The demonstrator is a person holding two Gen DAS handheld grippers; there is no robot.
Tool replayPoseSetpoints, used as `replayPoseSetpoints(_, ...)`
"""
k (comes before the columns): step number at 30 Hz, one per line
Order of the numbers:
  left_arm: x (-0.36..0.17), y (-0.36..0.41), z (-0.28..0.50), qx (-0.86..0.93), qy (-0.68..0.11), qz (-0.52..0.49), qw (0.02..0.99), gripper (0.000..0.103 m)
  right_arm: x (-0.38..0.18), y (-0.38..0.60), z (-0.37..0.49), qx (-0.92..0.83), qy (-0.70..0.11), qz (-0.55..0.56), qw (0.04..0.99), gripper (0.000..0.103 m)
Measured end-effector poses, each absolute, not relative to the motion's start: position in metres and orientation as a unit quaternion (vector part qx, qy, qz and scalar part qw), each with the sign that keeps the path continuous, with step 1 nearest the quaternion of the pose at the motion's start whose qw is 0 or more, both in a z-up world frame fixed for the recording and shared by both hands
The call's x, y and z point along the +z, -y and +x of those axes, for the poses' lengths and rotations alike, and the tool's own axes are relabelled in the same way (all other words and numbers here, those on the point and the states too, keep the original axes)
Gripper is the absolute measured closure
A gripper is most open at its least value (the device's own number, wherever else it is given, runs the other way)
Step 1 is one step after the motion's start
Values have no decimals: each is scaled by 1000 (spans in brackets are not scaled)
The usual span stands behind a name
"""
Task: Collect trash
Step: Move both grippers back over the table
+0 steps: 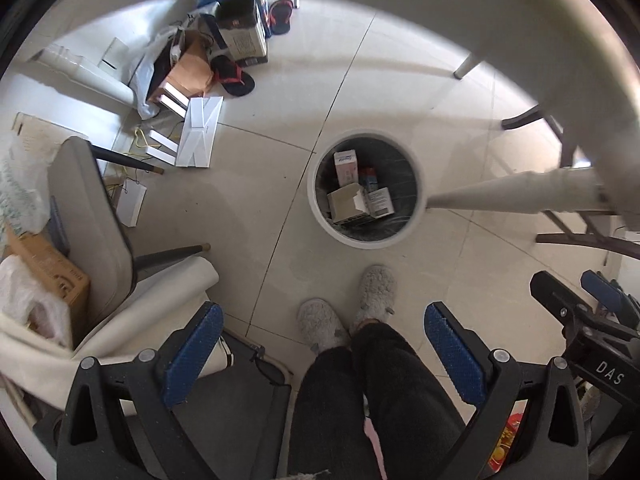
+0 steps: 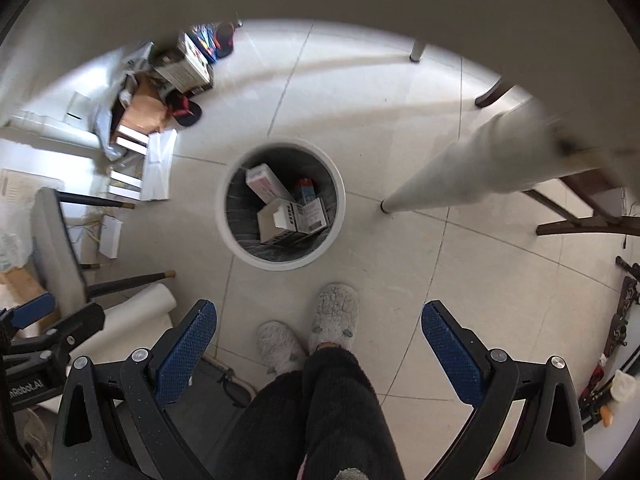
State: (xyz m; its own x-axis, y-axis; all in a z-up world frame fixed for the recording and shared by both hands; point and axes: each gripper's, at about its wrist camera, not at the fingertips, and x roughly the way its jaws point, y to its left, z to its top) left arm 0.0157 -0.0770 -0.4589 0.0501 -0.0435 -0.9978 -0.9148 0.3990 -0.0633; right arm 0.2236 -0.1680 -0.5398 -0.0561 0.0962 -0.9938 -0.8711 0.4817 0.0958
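A round white trash bin [image 1: 320, 216] with a dark liner stands on the tiled floor; it also shows in the right wrist view [image 2: 224, 224]. Several small cardboard boxes [image 1: 352, 196] lie inside it, seen again in the right wrist view [image 2: 288, 216]. My left gripper [image 1: 324, 348] is open and empty, held high above the floor, nearer me than the bin. My right gripper [image 2: 320, 344] is open and empty, also above the floor short of the bin. Each gripper shows at the edge of the other's view.
The person's slippered feet [image 1: 348, 312] stand just in front of the bin. A grey chair [image 1: 92, 224] is at the left. Boxes, papers and sandals [image 1: 200, 68] are piled at the far left. A white table leg [image 1: 520, 196] and the table edge are at the right.
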Motion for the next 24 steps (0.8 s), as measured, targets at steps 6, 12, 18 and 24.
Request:
replayPoseSetpoints(6, -384, 84, 9, 365, -567, -398, 622, 0, -440, 184, 213, 404, -597, -292, 628, 0)
replayPoseSetpoints(12, -317, 66, 11, 381, -532, -386, 650, 0, -350, 186, 221, 417, -591, -266, 637, 0)
replayPoseSetpoints(18, -278, 6, 27, 417, -507, -358, 664, 0, -282, 149, 259, 433, -594, -210, 645, 0)
replayPoseSetpoints(24, -266, -67, 57, 473, -498, -351, 637, 0, -267, 51, 315, 421, -599, -196, 653, 0)
